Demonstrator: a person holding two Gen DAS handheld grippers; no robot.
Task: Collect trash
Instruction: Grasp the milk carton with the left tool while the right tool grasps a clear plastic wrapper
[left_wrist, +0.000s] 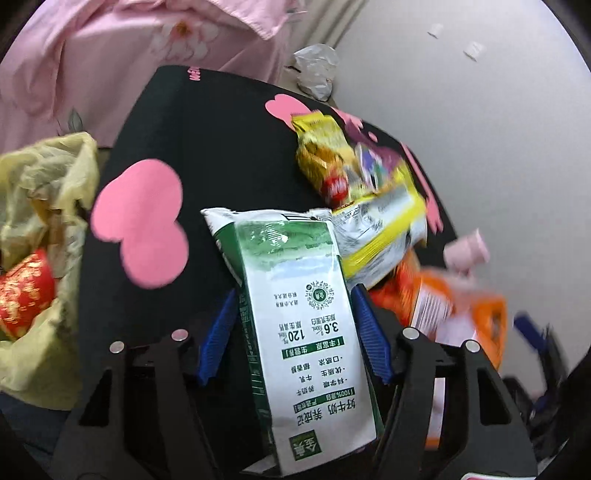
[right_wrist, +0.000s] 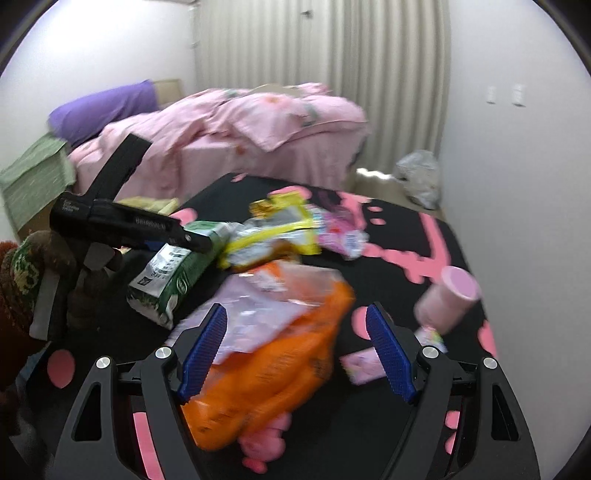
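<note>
Black table (left_wrist: 155, 122) with pink shapes stands near a pink bed (right_wrist: 258, 122). Left gripper (left_wrist: 295, 314) holds the milk carton (left_wrist: 295, 314); right gripper (right_wrist: 295, 347) stays wide around the orange bag (right_wrist: 280, 362).

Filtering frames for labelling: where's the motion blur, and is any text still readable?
Left wrist view: milk carton between the left gripper's fingers is sharp, print legible; yellow snack bag and orange bag smear toward the right edge. Right wrist view: orange bag at the right gripper and pink cup blurred, print unreadable; bed only soft. Both show fisheye bending and dark corners.
</note>
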